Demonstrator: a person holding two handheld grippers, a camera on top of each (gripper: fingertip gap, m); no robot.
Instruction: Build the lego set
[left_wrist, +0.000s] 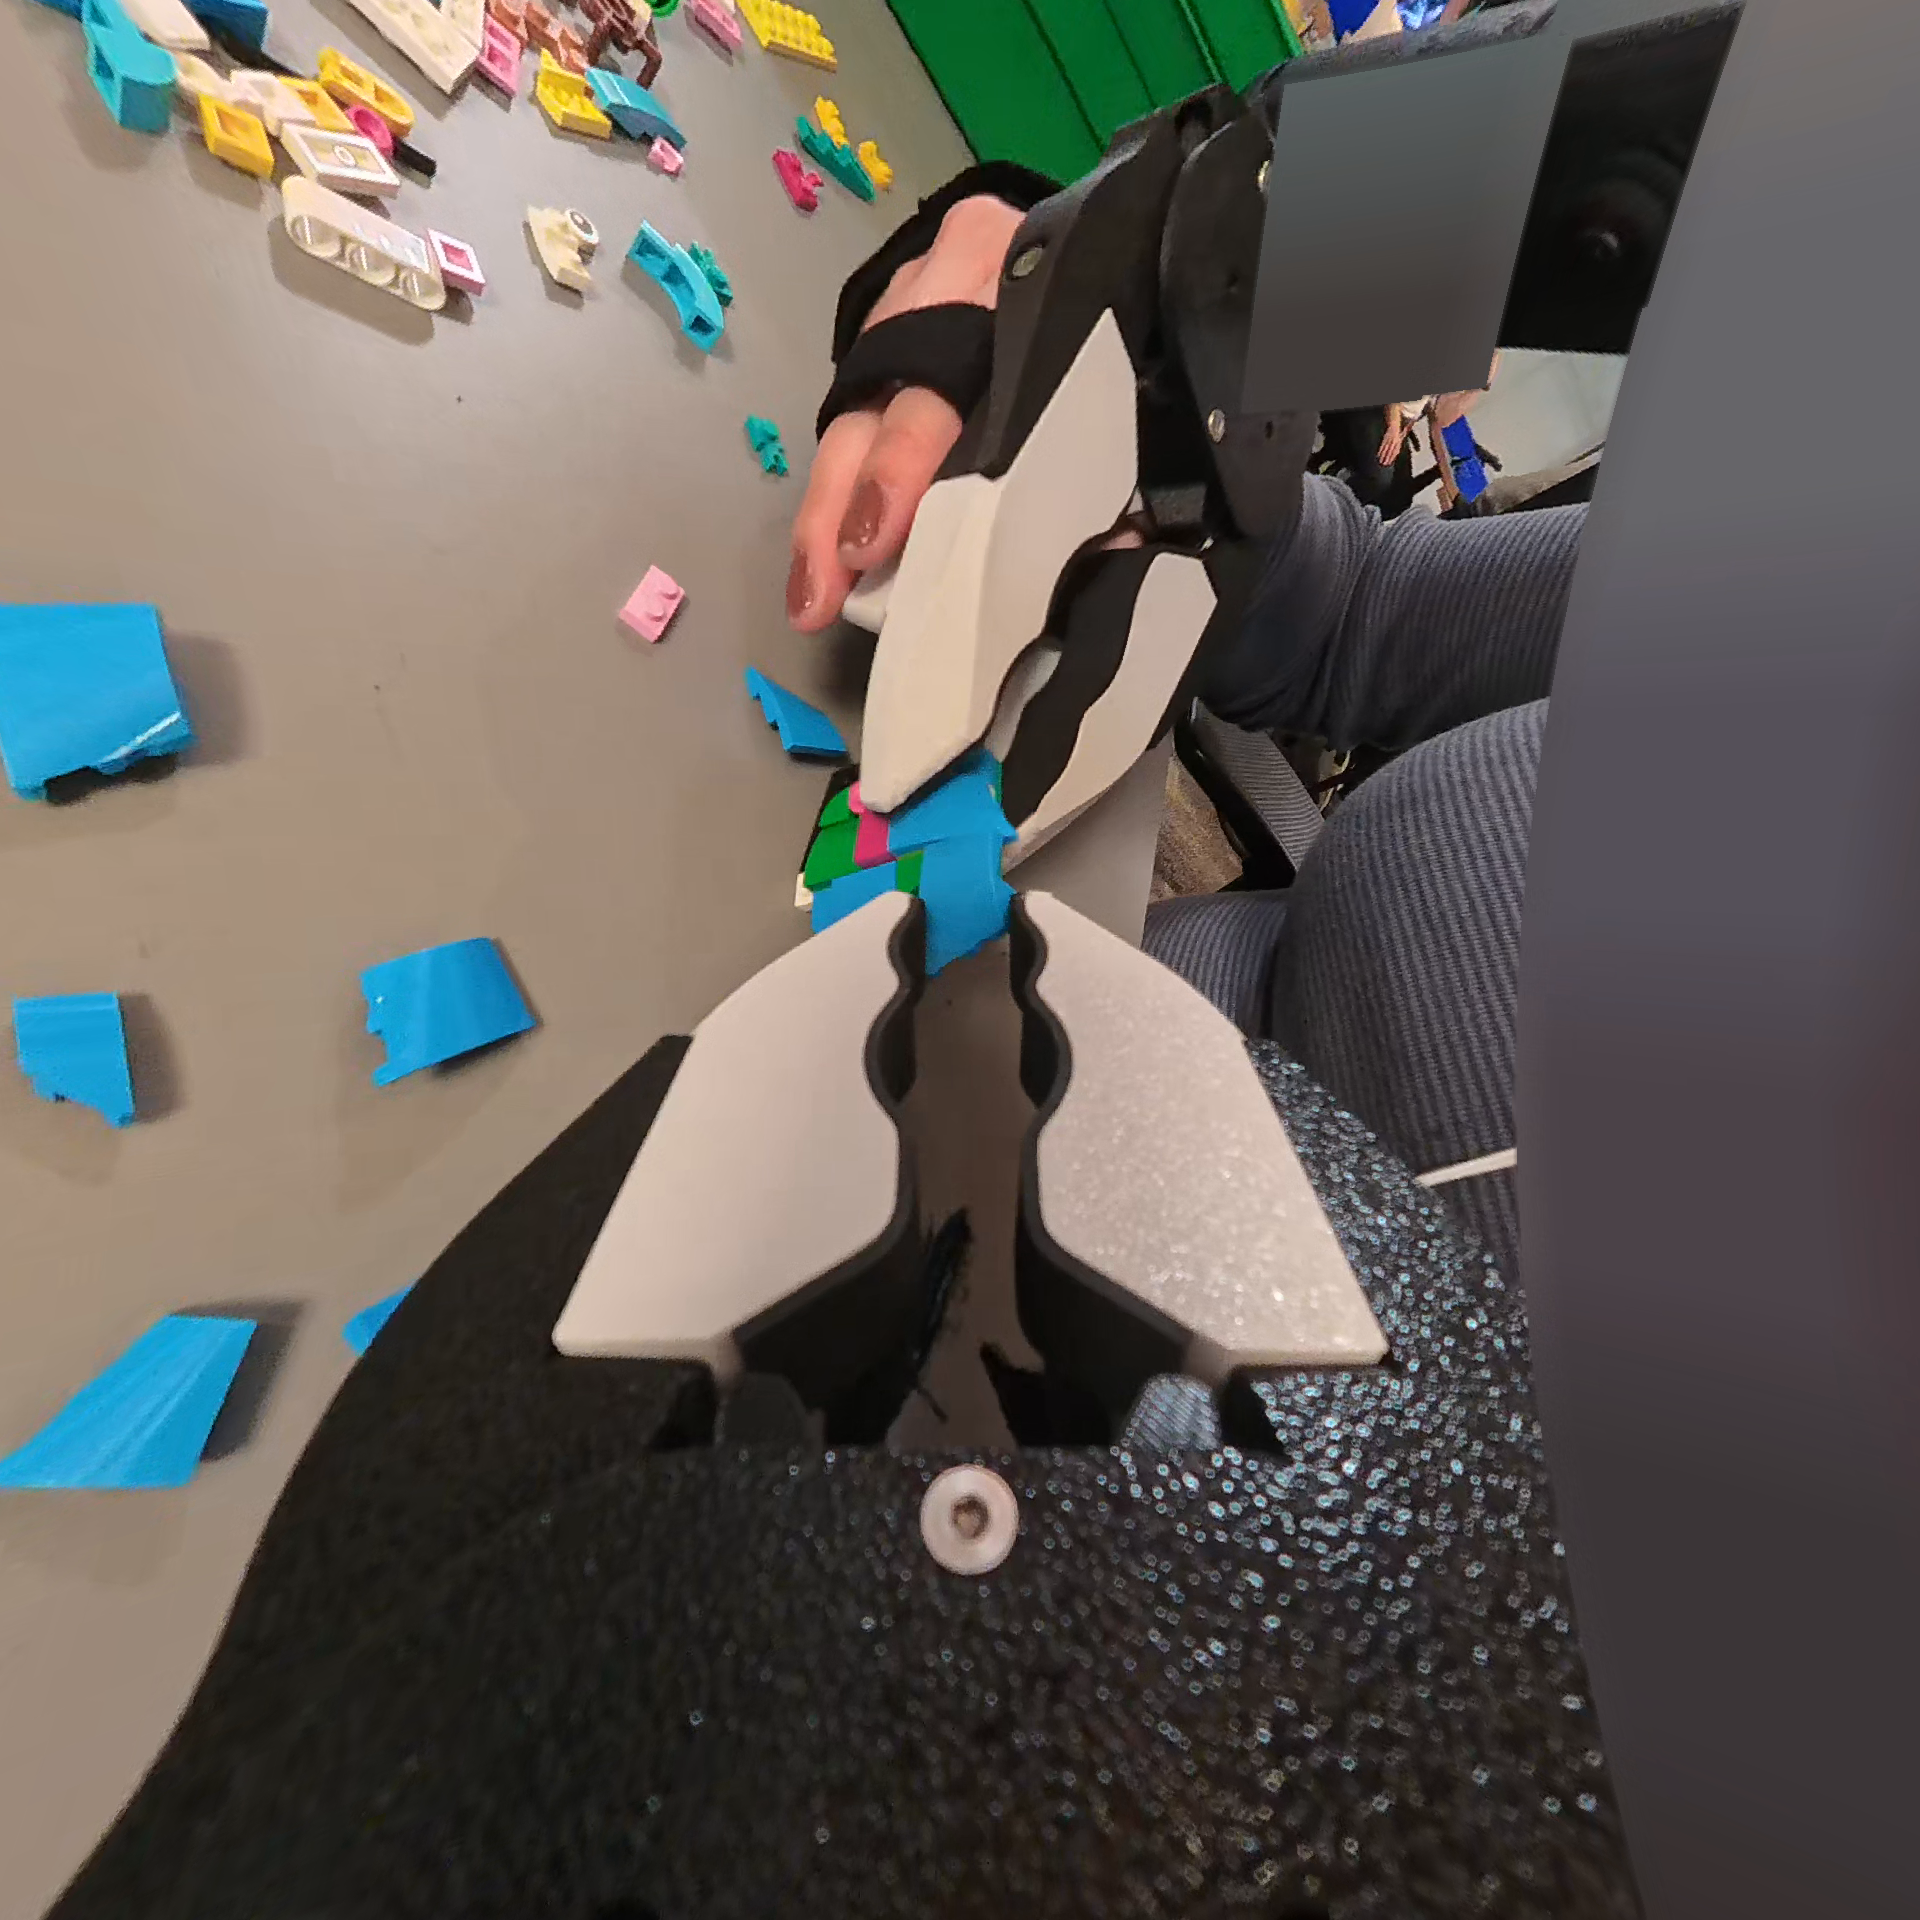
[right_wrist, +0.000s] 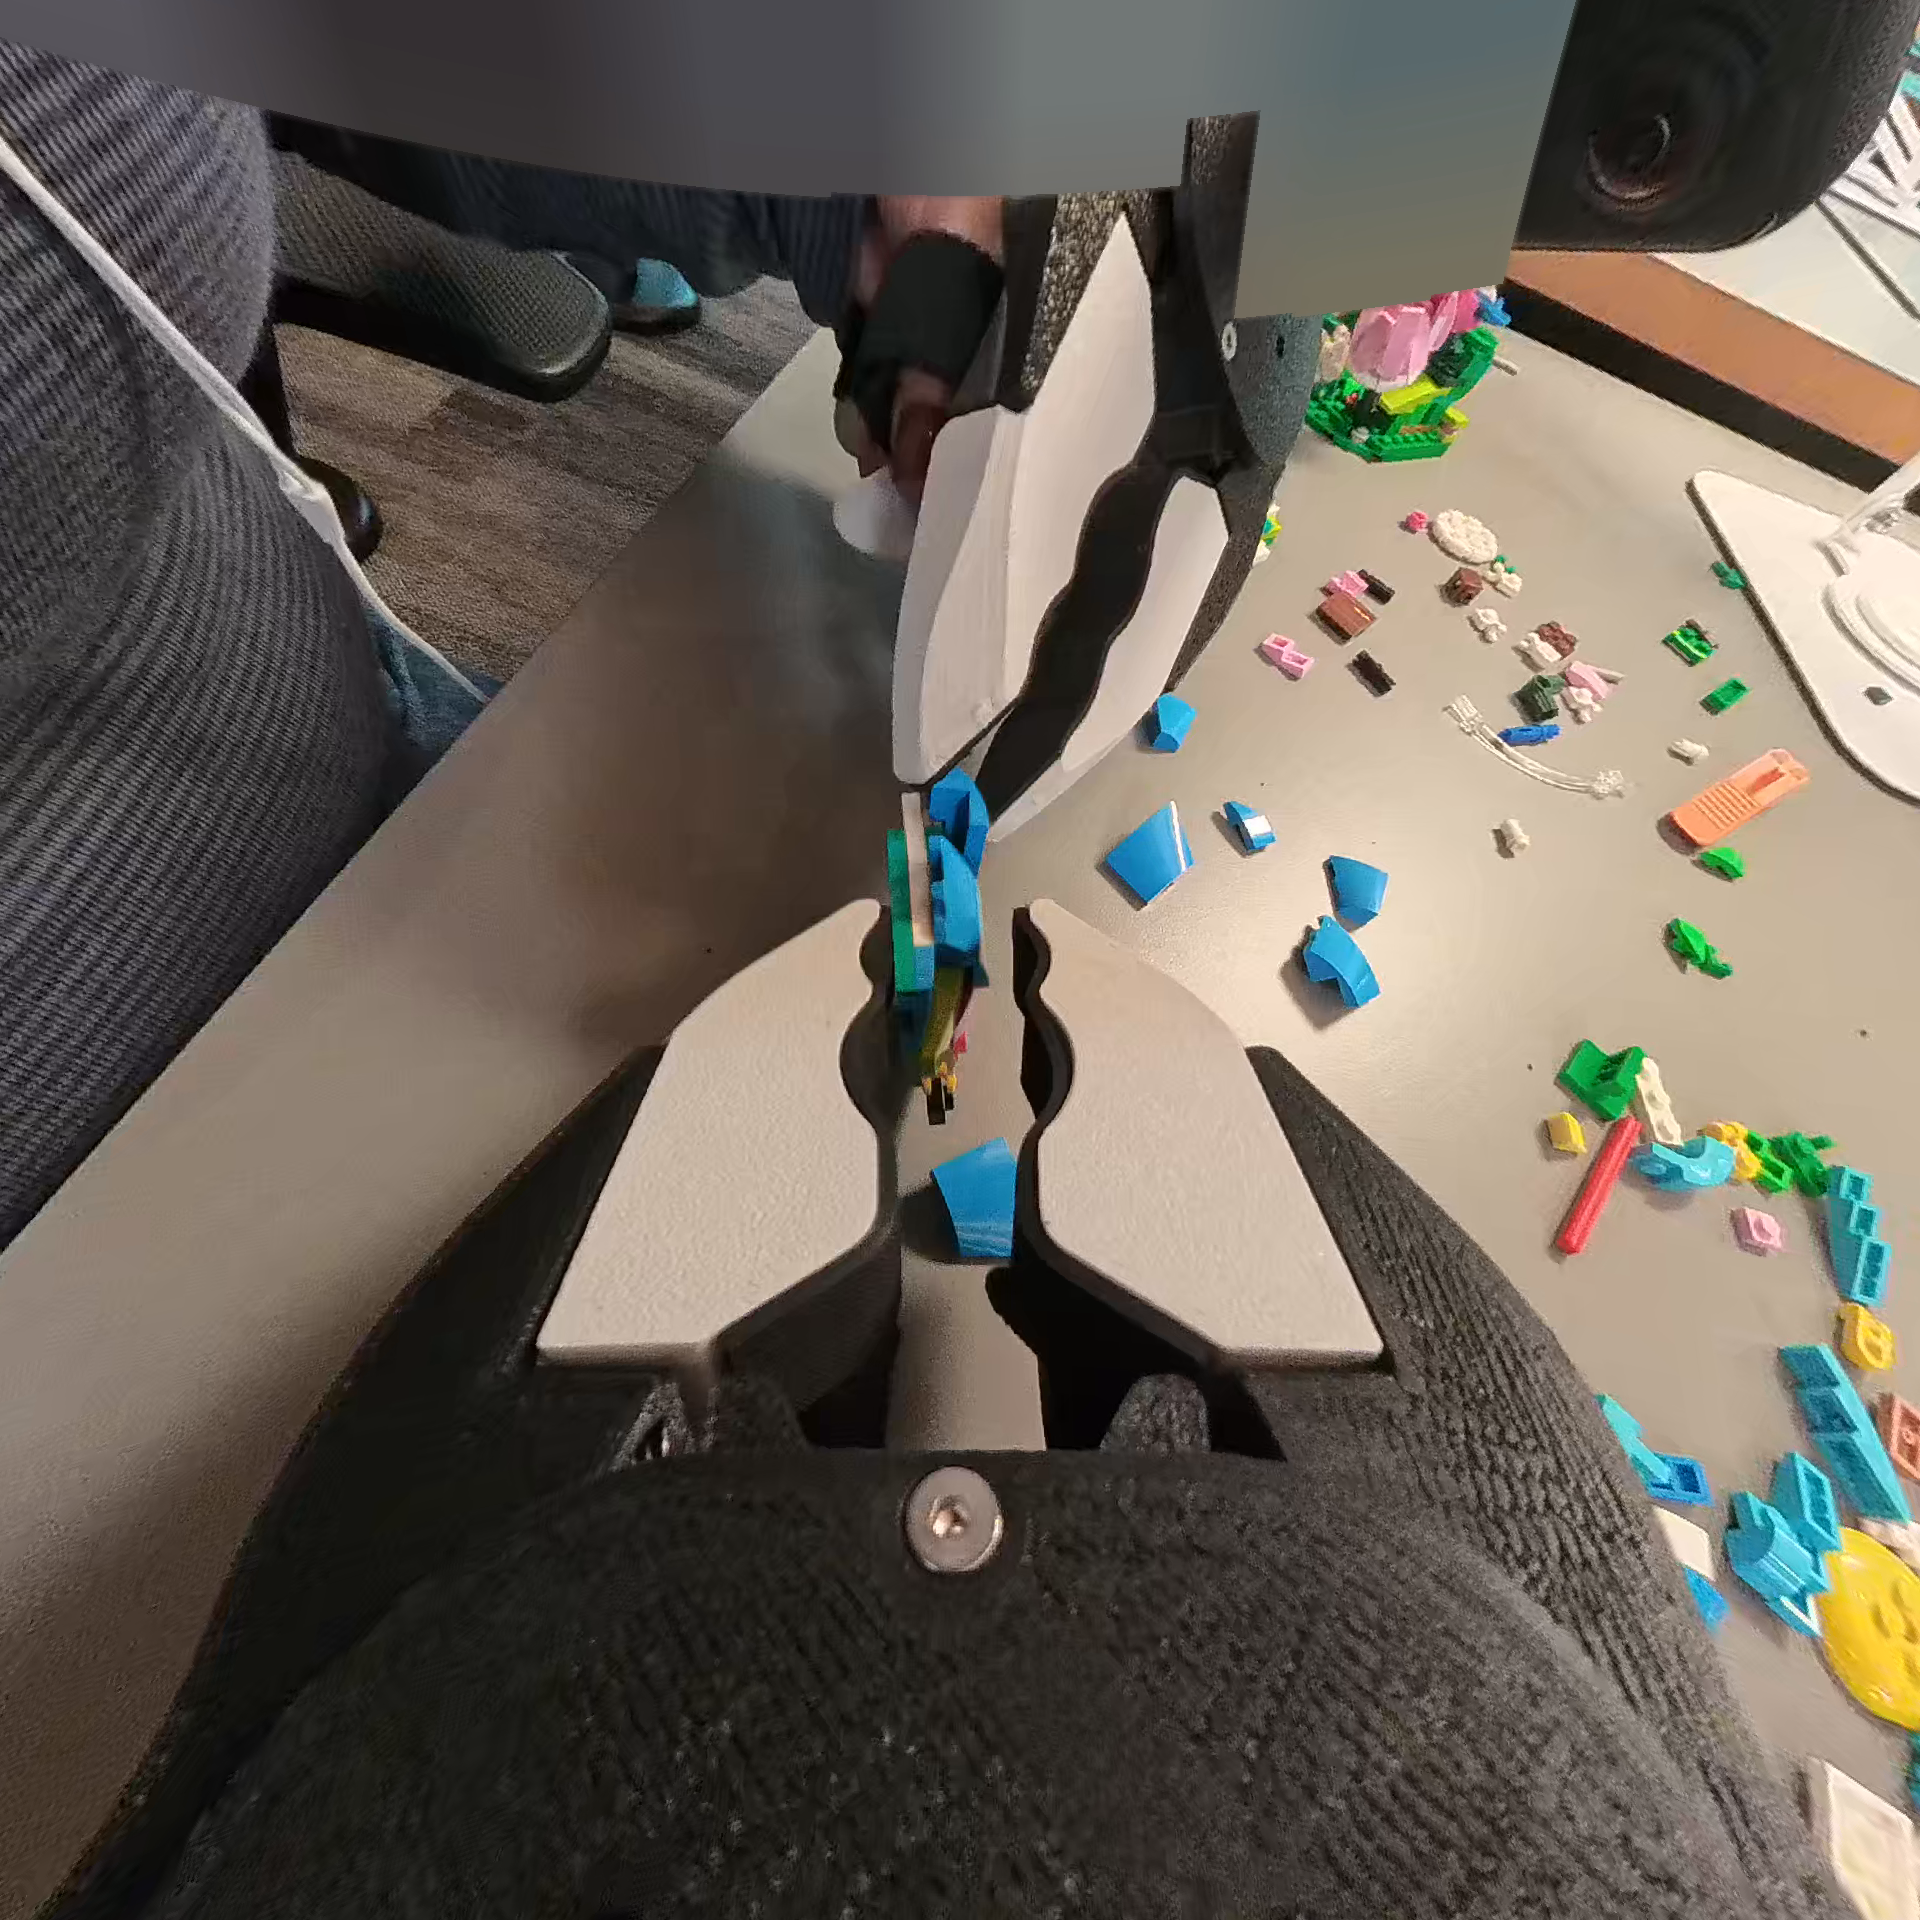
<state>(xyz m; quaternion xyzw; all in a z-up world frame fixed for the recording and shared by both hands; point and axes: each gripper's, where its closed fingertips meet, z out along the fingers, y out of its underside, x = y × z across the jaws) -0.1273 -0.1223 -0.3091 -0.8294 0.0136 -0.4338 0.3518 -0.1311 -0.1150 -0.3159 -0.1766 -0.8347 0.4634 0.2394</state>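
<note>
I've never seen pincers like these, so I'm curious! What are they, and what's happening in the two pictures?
They are two hand-held grippers, like big tongs, each worked by a person's hand. Each carries a camera looking along its two fingers. One picture comes from the left gripper, the other from the right gripper, so each also sees the other opposite. Between them is a small lego build, blue, green and pink. The left gripper pinches its blue part. The right one's fingers sit either side, but I cannot tell if they squeeze. On the grey table lie loose bricks, many of them blue curved pieces.
</note>
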